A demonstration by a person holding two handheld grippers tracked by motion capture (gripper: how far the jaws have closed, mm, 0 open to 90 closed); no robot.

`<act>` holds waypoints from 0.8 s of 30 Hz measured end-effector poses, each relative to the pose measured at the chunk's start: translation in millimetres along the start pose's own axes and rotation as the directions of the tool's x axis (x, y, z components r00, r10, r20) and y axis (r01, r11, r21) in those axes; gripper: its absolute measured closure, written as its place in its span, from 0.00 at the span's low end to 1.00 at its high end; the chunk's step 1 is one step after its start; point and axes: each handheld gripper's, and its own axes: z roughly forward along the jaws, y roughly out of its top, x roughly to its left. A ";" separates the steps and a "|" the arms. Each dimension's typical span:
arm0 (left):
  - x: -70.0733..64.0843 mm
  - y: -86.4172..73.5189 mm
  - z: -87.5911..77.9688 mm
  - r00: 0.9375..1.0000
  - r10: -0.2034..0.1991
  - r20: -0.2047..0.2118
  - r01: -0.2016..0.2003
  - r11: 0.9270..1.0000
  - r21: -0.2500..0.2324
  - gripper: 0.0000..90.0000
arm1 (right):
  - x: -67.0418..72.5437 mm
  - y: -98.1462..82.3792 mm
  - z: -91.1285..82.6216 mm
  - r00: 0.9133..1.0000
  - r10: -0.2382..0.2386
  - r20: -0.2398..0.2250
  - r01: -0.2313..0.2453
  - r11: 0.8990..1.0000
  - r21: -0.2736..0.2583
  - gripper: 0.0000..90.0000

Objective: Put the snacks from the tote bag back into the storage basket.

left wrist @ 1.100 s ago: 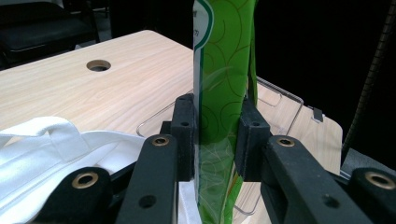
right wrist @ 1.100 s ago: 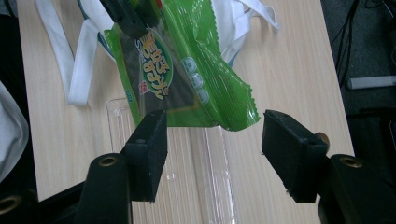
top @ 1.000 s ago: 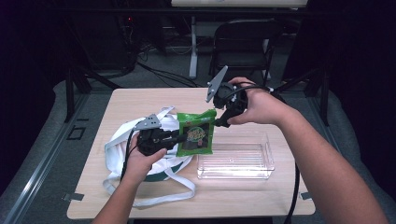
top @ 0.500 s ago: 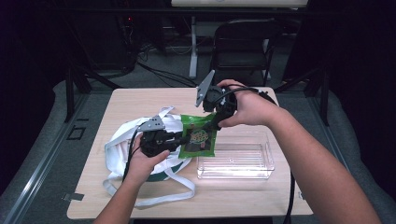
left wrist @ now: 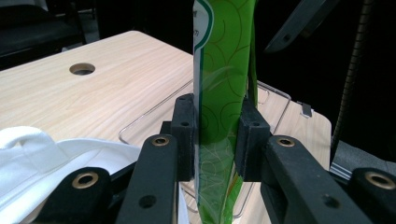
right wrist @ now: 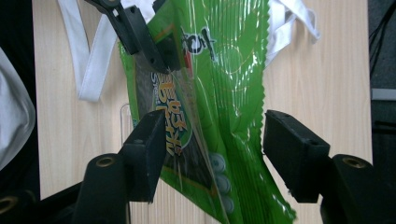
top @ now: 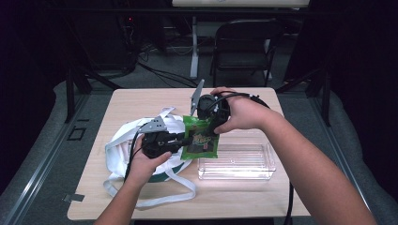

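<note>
Between the pads of the left tool (left wrist: 218,135) sits 1 green snack bag (top: 201,137), clamped at its edge & held upright above the desk (top: 141,101). Right tool (right wrist: 215,154) straddles the same bag from above, jaws apart, pads not pressing – released. 2 tools, 1 bag. Just right of the bag: 1 clear plastic bin (top: 237,161) on the desk. Under the left hand (top: 145,161): 1 white tote w/ straps (top: 123,140), lying crumpled.
</note>
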 end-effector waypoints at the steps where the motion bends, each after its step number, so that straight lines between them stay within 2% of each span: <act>1: -0.4 0.3 0.0 1.000 0.006 0.005 -0.006 1.000 -0.003 0.82 | 0.3 0.1 1.3 1.000 0.004 -0.006 -0.004 1.000 0.001 0.45; 7: -2.3 1.2 0.1 1.000 0.015 0.009 -0.015 1.000 -0.007 0.82 | 1.3 1.0 8.3 0.999 0.006 -0.042 -0.006 1.000 0.013 0.49; 8: -2.3 1.1 0.3 1.000 0.016 0.013 -0.016 1.000 -0.007 0.82 | 1.9 1.0 11.0 0.998 0.011 -0.056 -0.009 0.999 0.032 0.50; 12: -3.0 1.0 1.1 0.999 0.022 0.023 -0.022 1.000 -0.005 0.82 | 2.2 1.0 16.1 0.996 0.018 -0.090 -0.014 0.998 0.054 0.54; 24: -5.8 0.9 3.9 0.999 0.040 0.033 -0.040 0.999 0.003 0.82 | 3.1 4.0 23.3 0.990 0.026 -0.142 -0.014 0.996 0.091 0.63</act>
